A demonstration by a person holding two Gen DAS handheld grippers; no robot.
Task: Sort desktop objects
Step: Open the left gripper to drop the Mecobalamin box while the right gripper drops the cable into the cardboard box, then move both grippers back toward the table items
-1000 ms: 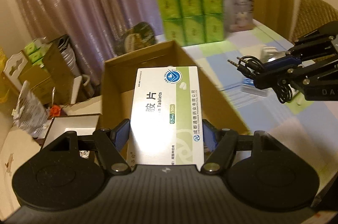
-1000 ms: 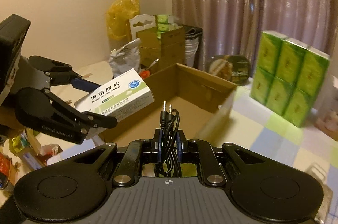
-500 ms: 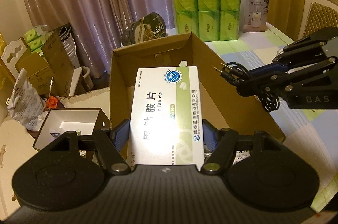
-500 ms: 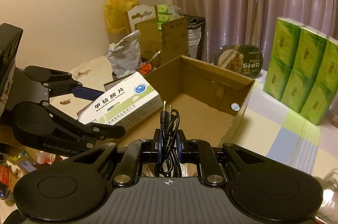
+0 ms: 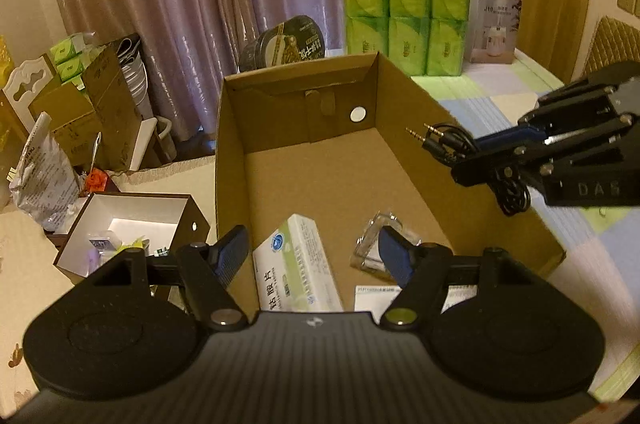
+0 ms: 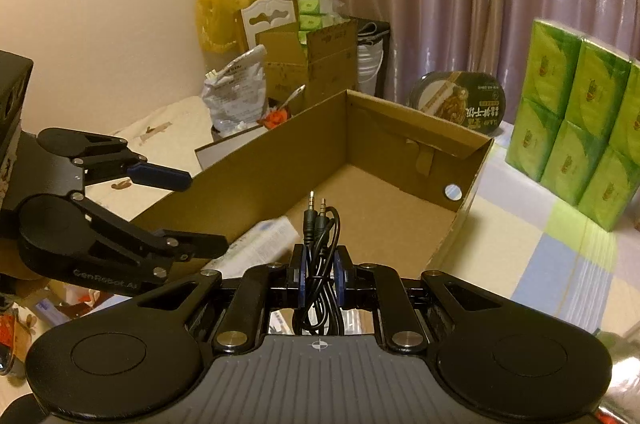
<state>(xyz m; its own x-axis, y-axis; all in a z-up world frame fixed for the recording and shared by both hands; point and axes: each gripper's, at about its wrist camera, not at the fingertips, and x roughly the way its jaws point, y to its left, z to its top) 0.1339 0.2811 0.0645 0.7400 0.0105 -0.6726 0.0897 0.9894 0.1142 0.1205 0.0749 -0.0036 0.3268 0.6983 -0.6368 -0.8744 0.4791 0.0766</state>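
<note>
My left gripper (image 5: 313, 251) is open and empty above the near end of the brown cardboard box (image 5: 404, 96). The white and green tablet box (image 5: 298, 264) lies inside the box below it, beside a clear plastic case (image 5: 378, 244) and a white paper (image 5: 374, 298). My right gripper (image 6: 319, 270) is shut on a coiled black audio cable (image 6: 320, 252), its two plugs pointing forward over the box (image 6: 476, 160). In the left wrist view the right gripper (image 5: 476, 154) holds the cable (image 5: 448, 140) above the box's right wall. The left gripper (image 6: 204, 212) shows open in the right wrist view.
Stacked green tissue packs (image 5: 406, 12) and a white carton (image 5: 494, 24) stand behind the box on the checked tablecloth (image 5: 500, 96). A round noodle bowl (image 5: 288, 42) leans at the back. A small white open box (image 5: 128, 220) and more cartons (image 5: 88, 104) sit to the left.
My left gripper opened and let go of the tablet box, which dropped into the cardboard box. My right gripper moved further over the box with the cable.
</note>
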